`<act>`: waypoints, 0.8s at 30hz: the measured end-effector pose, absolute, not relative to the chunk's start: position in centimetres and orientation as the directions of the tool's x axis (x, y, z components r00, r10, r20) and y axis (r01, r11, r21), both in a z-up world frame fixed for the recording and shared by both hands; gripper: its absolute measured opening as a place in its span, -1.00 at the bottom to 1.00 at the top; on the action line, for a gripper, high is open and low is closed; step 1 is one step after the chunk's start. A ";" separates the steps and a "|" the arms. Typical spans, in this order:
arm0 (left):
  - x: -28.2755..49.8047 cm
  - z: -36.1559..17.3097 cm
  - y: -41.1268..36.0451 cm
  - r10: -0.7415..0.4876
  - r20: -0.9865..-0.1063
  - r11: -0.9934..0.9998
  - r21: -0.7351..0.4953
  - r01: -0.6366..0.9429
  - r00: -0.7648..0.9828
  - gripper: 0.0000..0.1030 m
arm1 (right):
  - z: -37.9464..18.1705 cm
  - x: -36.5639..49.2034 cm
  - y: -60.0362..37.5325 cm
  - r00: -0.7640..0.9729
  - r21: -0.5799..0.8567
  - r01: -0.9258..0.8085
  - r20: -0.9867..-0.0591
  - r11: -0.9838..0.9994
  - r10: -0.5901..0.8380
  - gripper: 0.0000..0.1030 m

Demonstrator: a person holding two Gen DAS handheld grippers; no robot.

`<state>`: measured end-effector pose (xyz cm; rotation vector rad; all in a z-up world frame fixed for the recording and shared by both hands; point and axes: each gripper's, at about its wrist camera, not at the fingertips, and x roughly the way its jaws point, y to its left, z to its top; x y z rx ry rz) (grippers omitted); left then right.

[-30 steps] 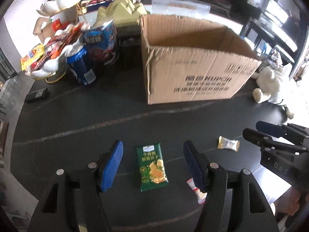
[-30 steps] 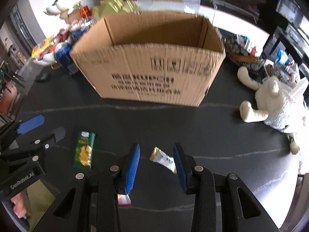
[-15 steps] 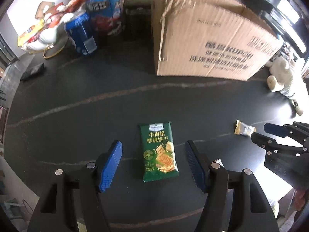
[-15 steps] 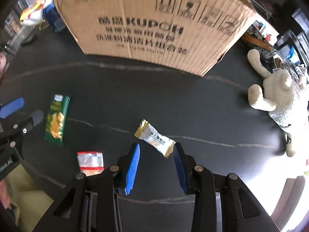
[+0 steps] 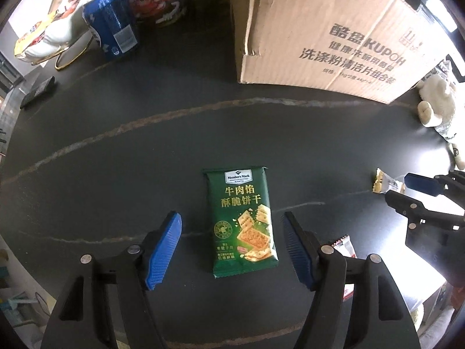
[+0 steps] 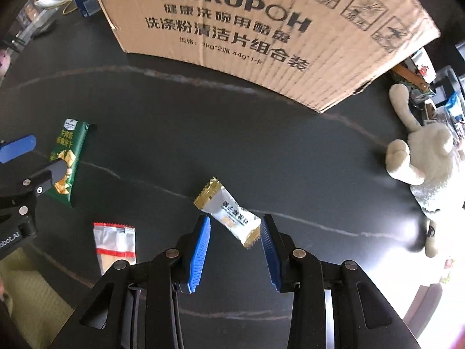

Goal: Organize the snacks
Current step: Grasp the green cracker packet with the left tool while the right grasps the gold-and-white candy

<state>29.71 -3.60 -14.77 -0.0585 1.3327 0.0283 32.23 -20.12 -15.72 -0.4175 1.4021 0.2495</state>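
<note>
Left gripper (image 5: 232, 241): jaws wide apart and just been opening further, blue pads either side of the green cracker packet (image 5: 242, 222), clear gaps both sides, no contact. The packet lies flat on the dark tabletop (image 5: 116, 145), long axis running away from the camera, lower half between the pads.

Right gripper (image 6: 235, 244): jaws narrower but apart, straddling one end of the white-and-gold candy wrapper (image 6: 229, 213), which lies diagonally on the tabletop. Pads not pressing on it, as far as the view shows.

Handling, my read: both items light. The cracker packet is a slick film pouch, likely holding brittle biscuits; take it across the short width near the middle, with moderate squeeze. The candy wrapper is small, crinkly and prone to skidding; grip the filled body, not the gold crimped tail.

Outward: a red-and-clear sachet (image 6: 114, 244) lies between the two grippers' positions. The cardboard box (image 5: 334, 29), printed KUPOH, stands beyond, probably the destination. A plush toy (image 6: 421, 157) lies to the right; a blue can (image 5: 112, 35) and snack bags sit at the far left.

Against a second ago: both packets appear larger and nearer the pads, and less of the box top shows; both grippers have come lower. The candy now sits further in between the right pads.
</note>
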 end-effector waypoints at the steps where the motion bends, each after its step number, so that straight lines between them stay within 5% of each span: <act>1: 29.8 -14.9 -3.6 -0.013 -0.973 0.998 -0.027 -0.057 0.231 0.35 | -15.9 32.3 -20.1 0.157 -0.135 -0.412 -0.985 0.901 -0.076 -0.28; 24: 31.0 -16.3 -4.7 -0.017 -0.974 0.999 -0.027 -0.040 0.224 0.34 | -17.1 34.5 -22.9 0.149 -0.040 -0.324 -0.989 0.945 0.009 -0.36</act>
